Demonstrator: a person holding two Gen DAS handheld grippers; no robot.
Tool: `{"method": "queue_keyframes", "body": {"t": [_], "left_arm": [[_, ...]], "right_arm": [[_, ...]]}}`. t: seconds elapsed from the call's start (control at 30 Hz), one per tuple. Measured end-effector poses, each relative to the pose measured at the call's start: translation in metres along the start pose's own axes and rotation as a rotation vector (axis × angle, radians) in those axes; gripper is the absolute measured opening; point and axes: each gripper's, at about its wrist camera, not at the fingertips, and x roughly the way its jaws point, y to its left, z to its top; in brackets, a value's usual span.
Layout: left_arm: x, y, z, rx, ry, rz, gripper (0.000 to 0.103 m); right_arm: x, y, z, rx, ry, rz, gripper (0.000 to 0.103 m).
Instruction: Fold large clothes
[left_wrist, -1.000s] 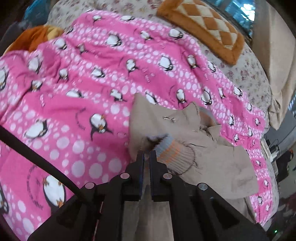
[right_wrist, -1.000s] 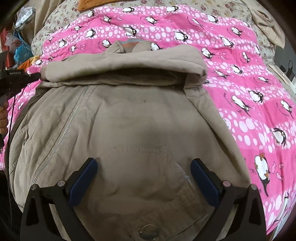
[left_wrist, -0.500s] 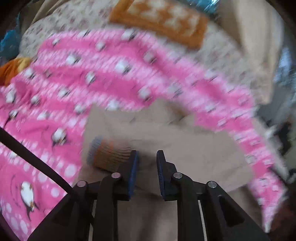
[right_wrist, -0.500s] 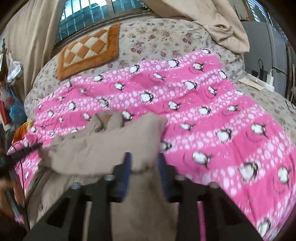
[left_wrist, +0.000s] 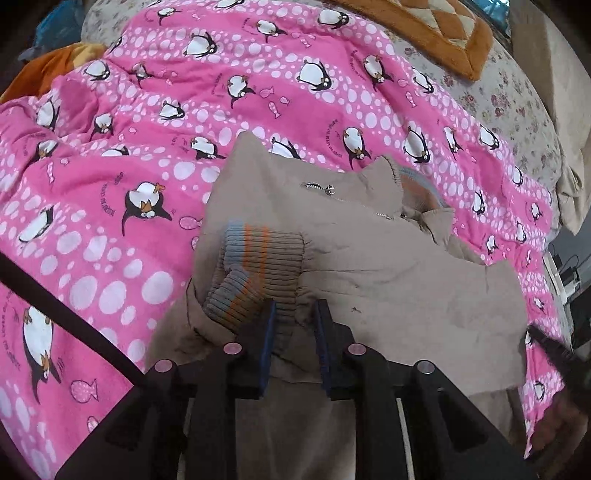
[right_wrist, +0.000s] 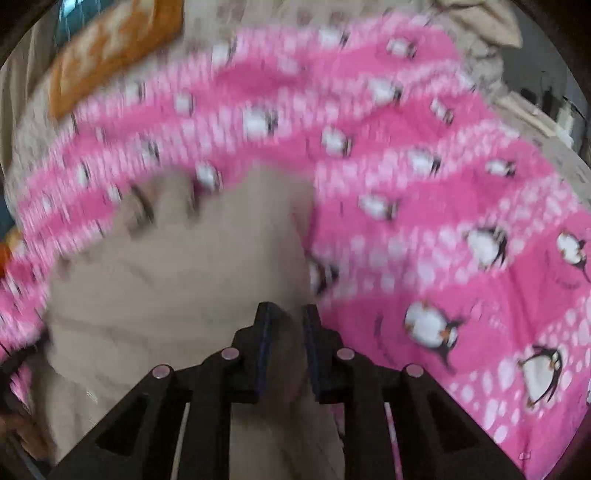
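A tan zip jacket (left_wrist: 388, 280) lies folded on the pink penguin quilt (left_wrist: 147, 147) near the middle of the bed, sleeves laid across its chest; the left tool (left_wrist: 293, 325) stands slightly apart over a ribbed striped cuff (left_wrist: 258, 273), pads not pressing it; the right tool (right_wrist: 286, 325), its jaws having just been closing, pinches jacket cloth in a blurred view; an orange checked cushion (left_wrist: 436, 29) sits toward the bed's far edge.

Soft daylight; right view motion-blurred
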Motion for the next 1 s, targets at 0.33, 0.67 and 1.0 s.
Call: {"method": "queue_keyframes", "body": {"t": [0.33, 0.67, 1.0], "left_arm": [[0.004, -0.028, -0.006, 0.127, -0.004, 0.029, 0.043], [-0.008, -0.023, 0.003, 0.032, -0.058, -0.067, 0.049], [0.026, -0.032, 0.009, 0.181, -0.016, 0.192, 0.049]], "right_arm": [[0.095, 0.019, 0.027, -0.130, 0.126, -0.032, 0.019], [0.105, 0.008, 0.029, -0.105, 0.174, -0.028, 0.037], [0.029, 0.044, 0.024, -0.250, 0.097, 0.019, 0.033]]}}
